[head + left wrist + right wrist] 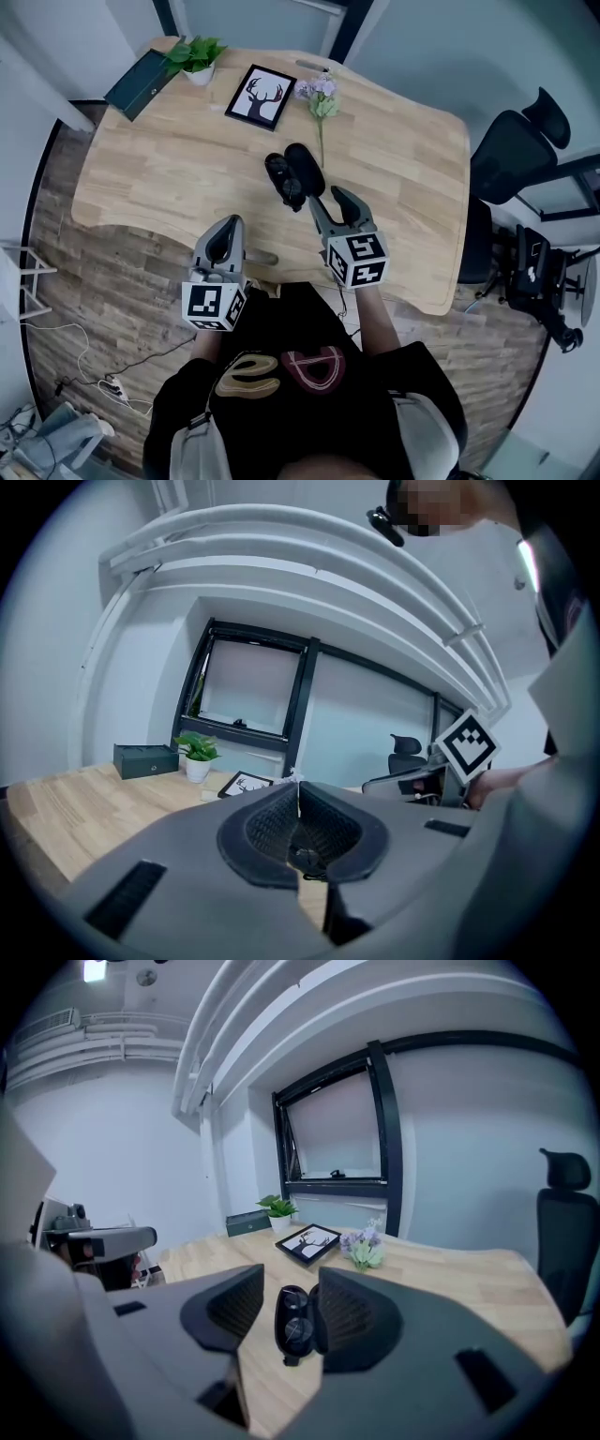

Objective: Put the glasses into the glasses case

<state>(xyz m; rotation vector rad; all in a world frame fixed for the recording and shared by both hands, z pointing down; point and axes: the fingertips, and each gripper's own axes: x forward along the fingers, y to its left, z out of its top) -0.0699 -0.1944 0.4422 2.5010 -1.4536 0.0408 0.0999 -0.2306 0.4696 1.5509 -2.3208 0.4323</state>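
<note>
Since the right gripper (325, 195) hangs with jaws apart and nothing between them, just short of the dark glasses (280, 178), it is the nearer tool. The left gripper (231, 225), closed on nothing, waits at the table's (159, 178) near edge. The glasses lie ahead and slightly left of the right tips, long axis pointing away from the person, against the black glasses case (306, 167). Whether they rest inside it is unclear.

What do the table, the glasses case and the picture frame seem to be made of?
Table: light wood, matte, grain and plank joints visible; possibly veneer.
Glasses case: black with slight sheen, likely hard plastic or faux leather; too small to tell.
Picture frame: smooth black, plastic or painted wood.
</note>
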